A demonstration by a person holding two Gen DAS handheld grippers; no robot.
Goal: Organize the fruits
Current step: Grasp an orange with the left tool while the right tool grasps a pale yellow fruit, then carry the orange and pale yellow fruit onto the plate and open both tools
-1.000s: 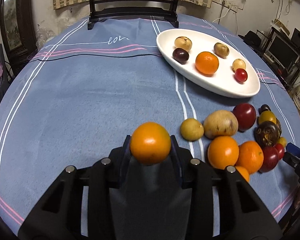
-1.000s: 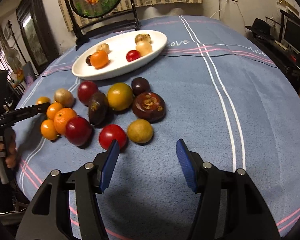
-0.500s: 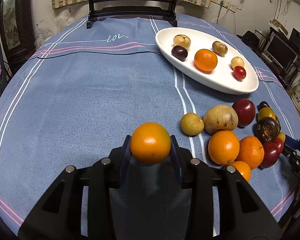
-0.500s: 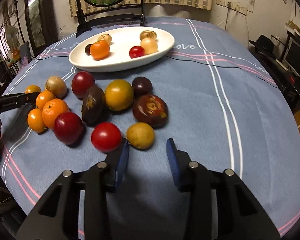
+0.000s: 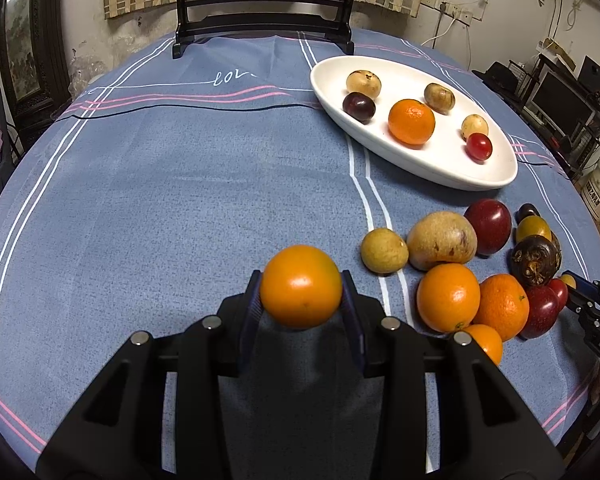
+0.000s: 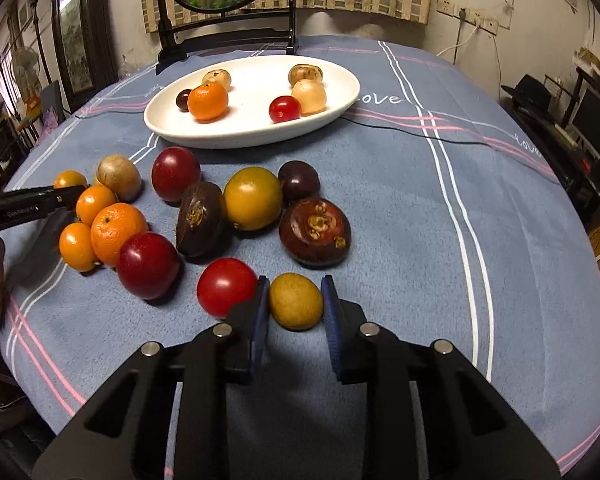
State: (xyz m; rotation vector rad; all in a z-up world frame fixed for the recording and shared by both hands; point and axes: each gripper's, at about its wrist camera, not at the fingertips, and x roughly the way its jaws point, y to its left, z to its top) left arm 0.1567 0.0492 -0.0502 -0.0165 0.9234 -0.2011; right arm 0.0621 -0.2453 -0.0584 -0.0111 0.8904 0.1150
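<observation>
Blue-padded right claw [image 6: 294, 300], earlier wide open, now clamps yellow-brown fruit [image 6: 296, 301].

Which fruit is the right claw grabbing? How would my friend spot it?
Find the white oval plate, then the fruit pile in front of it. At the pile's near edge, the right claw pinches a small yellow-brown fruit. It is dull and tan, unlike the shiny red tomato beside it.

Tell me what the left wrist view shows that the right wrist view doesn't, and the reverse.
Only the left wrist view shows the left gripper shut on an orange. Only the right wrist view shows the right gripper closed around a small yellow-brown fruit beside a red tomato. Both show the white plate holding six fruits and the blue tablecloth.
</observation>
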